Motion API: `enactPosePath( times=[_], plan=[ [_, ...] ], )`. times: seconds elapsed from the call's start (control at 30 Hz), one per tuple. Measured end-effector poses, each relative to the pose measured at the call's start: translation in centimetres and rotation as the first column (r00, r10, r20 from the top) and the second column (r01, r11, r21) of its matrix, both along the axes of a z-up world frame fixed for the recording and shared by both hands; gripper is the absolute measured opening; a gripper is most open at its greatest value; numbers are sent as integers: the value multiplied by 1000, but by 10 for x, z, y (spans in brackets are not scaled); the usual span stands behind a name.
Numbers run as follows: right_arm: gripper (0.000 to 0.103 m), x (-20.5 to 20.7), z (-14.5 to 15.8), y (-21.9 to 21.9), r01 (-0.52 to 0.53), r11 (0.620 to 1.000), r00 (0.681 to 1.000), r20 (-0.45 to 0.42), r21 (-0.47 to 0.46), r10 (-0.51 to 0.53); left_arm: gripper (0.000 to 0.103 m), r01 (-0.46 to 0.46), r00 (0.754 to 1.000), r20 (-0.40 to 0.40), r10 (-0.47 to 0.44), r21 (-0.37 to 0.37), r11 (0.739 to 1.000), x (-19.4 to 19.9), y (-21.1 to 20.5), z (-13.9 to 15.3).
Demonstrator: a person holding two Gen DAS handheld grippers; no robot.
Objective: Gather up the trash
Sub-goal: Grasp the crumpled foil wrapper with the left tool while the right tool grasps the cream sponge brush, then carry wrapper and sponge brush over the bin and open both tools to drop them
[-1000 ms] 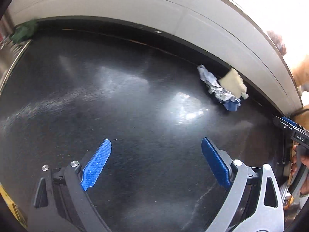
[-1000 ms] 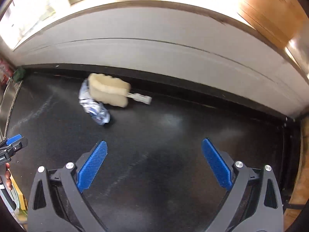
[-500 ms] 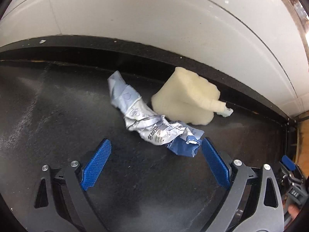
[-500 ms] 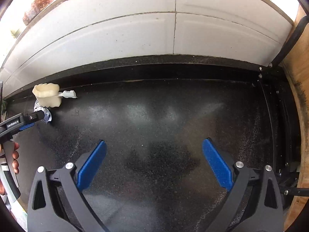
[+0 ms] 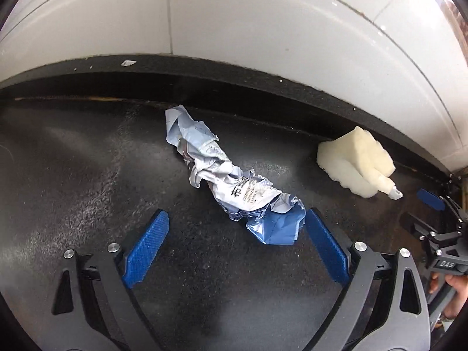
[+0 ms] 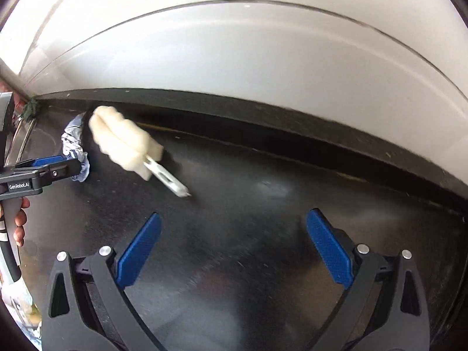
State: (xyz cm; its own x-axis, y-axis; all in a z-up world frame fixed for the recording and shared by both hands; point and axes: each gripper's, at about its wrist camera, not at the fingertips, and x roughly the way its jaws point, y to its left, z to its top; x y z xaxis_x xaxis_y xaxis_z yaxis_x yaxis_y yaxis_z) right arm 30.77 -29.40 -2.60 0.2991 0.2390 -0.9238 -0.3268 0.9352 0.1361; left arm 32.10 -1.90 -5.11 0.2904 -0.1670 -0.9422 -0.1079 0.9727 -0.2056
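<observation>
The black speckled countertop (image 5: 73, 175) runs along a white tiled wall (image 5: 234, 23), with a dark raised strip between them, and the trash lies near this back edge. The biggest piece is a crumpled wrapper (image 5: 231, 184), silver and blue with printed text, which lies flat on the countertop and stretches from the back strip towards the camera. To the right of it, a little apart, lies a cream sponge head (image 5: 354, 161) with a short white plastic stem that points away from the wrapper. The left gripper (image 5: 235, 239) is wide open and holds nothing; the blue end of the wrapper sits just beside its right finger, while the left finger is far from the wrapper. The right gripper (image 6: 234, 242) is also wide open and empty, and the sponge head (image 6: 125, 146) is ahead of it and to its left, not between the fingers. The step in hand seems to be the grasp of the wrapper by the left gripper. To do it well, I think the gripper should shift a little to the right and forward, so the thick blue end comes to the middle between the fingers, and it should go low to the surface before closing, because the foil is thin and can slip out.
</observation>
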Motion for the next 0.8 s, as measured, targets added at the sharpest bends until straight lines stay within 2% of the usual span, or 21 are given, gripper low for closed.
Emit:
enactPosePath(
  times=[0.17,0.33,0.37,0.4,0.43,0.47,0.5,0.53,0.6,0.8],
  plan=[
    [96,17,-5,48,-143,990,990,10,-7,143,92,-59,998,27,62,-105,993,3,10,16],
    [95,30,-10,72,-215,977,977,7,1,215,91,-128,992,-2,128,-9,992,14,15,-4],
    [94,35,-13,78,-221,975,975,0,6,221,85,-121,993,-9,121,-8,993,14,14,-9],
    [84,38,-15,81,-228,974,974,-11,17,228,59,-70,997,40,67,76,995,13,8,-8],
    [69,40,-14,85,-233,972,972,-2,7,233,45,-28,998,57,19,153,988,17,-2,-10],
    [56,40,-13,90,-245,969,969,12,-13,245,28,-15,998,67,3,175,984,15,-2,-11],
    [25,40,-12,94,-254,967,967,4,-13,254,25,-36,998,59,28,134,990,12,0,-11],
    [25,42,-11,95,-240,971,970,-25,10,241,25,-63,997,37,60,76,995,10,9,-10],
    [22,36,-8,94,-206,978,977,-42,28,207,24,-101,995,-6,101,25,995,3,24,-11],
    [22,11,14,85,-135,991,990,-35,10,135,24,-224,973,-42,225,34,974,-54,65,-8]
  ],
)
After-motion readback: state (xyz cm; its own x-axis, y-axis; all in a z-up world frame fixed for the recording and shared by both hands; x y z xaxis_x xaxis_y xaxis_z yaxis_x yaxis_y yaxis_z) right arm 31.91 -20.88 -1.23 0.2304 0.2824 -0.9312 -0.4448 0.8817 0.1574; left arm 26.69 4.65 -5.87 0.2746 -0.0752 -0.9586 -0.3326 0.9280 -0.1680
